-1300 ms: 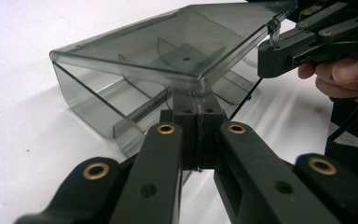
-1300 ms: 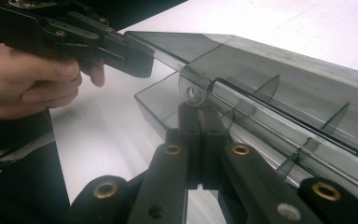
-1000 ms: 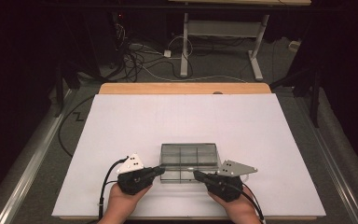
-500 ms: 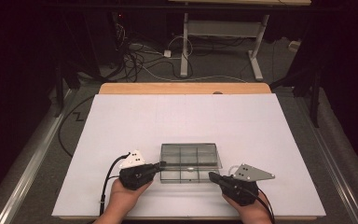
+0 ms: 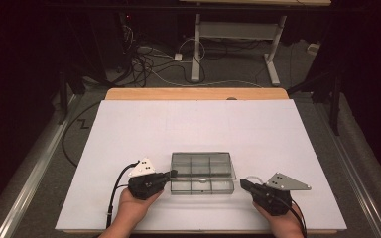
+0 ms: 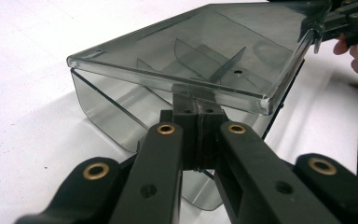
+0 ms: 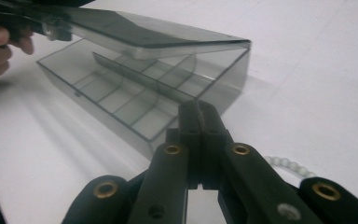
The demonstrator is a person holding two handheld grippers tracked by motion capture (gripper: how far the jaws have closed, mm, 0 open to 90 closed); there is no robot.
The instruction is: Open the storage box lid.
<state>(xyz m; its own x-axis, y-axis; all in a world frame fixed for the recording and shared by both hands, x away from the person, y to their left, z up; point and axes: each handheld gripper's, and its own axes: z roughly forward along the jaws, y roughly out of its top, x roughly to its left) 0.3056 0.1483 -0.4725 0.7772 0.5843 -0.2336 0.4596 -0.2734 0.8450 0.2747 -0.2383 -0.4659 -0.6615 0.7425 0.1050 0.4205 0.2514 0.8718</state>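
Box (image 5: pixel 202 172): smoky clear, divided, lid (image 6: pixel 186 56) partly raised.
Left gripper (image 5: pixel 171 174): at box's 9 o'clock, pinching lid edge.
Right gripper (image 5: pixel 243 184): at box's 4 o'clock, pressed together, holding nothing.
Beads (image 7: pixel 289 164): beside right gripper.

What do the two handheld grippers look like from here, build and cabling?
Both grippers, left and right, are black, each topped by a grey three-cornered plate and trailing a black cable. Up close, each has two flat black jaws on linkage arms with brass-coloured pivot pins. The forearms show no sleeves.
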